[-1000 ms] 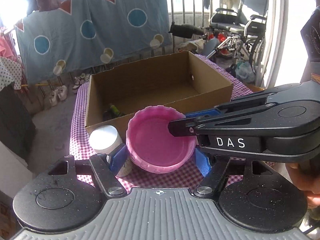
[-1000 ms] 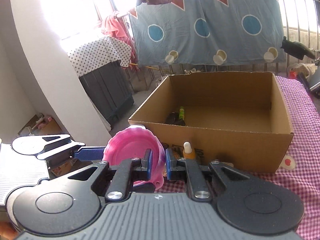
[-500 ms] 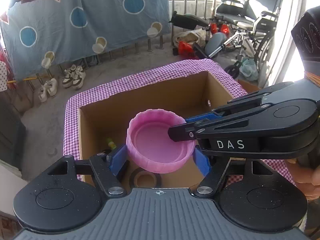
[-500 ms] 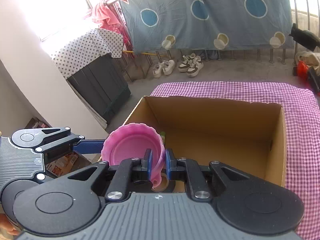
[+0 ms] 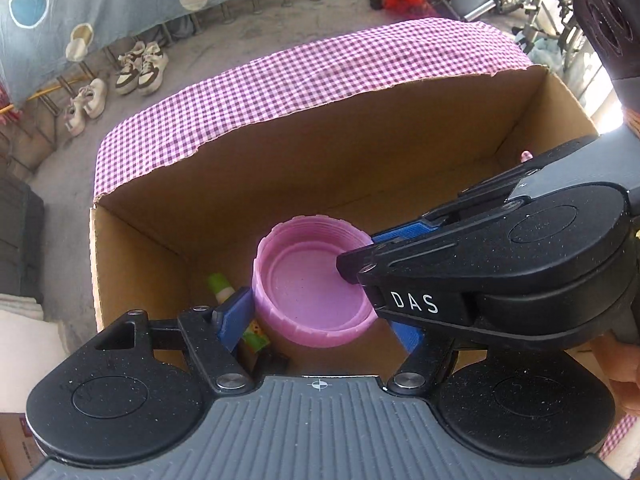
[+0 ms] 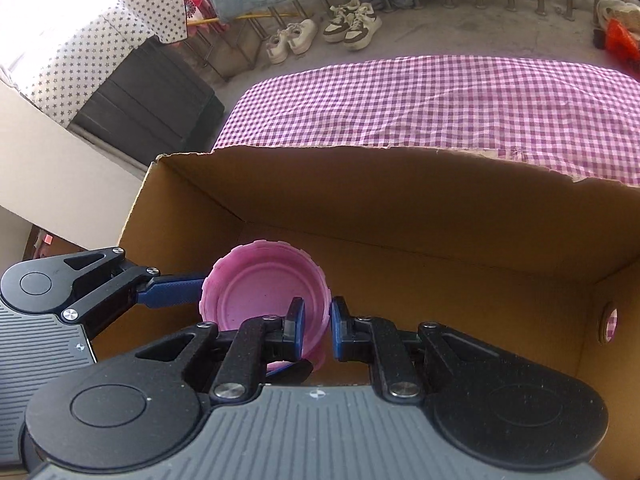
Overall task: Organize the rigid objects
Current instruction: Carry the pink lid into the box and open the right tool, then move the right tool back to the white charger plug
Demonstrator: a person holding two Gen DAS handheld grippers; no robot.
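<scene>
Two grippers meet on one pink lid, held open side up inside the single cardboard box. The left gripper spans the lid from outside, one blue pad against its left wall and the other at its right side, half hidden behind the other tool, so it looks clenched around the lid. The right gripper comes in from the right and pinches the lid's rim, one finger inside the lid and the other outside it; in its own view a sliver of gap shows beside the outer pad. Both tools point steeply down into the box, the right one crossing over the left one's right finger.

Below the lid, at the box's near left corner, lies one green-capped tube; its lower part is covered by the left finger. The box stands on a bench under one purple checked cloth. On the floor beyond stand two pairs of sneakers.
</scene>
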